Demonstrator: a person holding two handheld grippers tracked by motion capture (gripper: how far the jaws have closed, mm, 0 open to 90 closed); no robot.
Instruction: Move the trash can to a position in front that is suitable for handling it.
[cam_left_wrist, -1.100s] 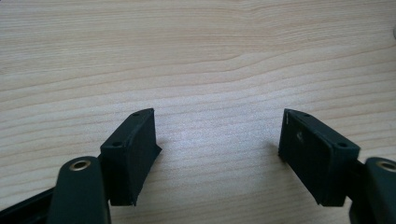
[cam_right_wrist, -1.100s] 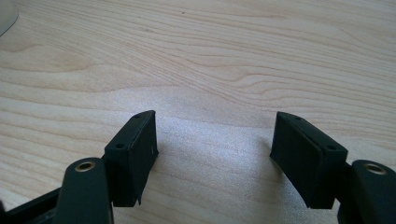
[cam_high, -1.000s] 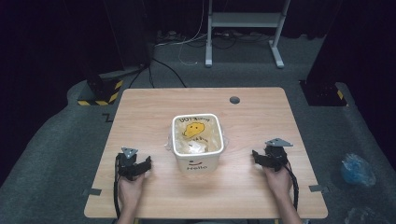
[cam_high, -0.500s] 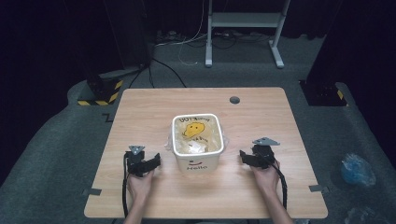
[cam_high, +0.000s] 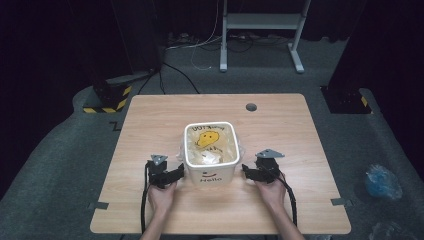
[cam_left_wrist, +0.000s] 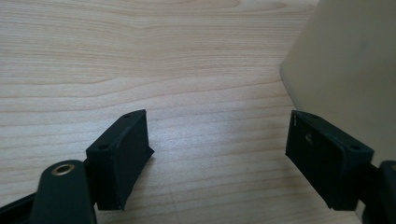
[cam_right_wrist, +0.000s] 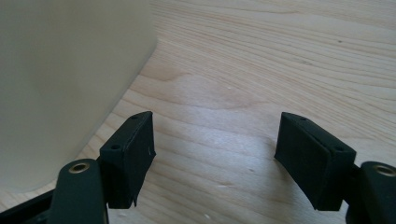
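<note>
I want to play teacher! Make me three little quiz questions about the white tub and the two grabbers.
1. True or false: the left gripper is shut on the white tub.
2. What word is printed on the tub's front? A) Hello B) Stop C) Milk
3. Fill in: the tub stands on the wooden ____, with the right gripper beside it.

Key: 1 false, its jaws are open beside the tub. 2 A. 3 table.

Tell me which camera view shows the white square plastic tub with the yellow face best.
The high view: the white square plastic tub shows whole, with rim, clear liner, yellow face and "Hello" lettering. The left gripper view catches a plain cream wall at right; the right gripper view, a blurred wall at left.
</note>
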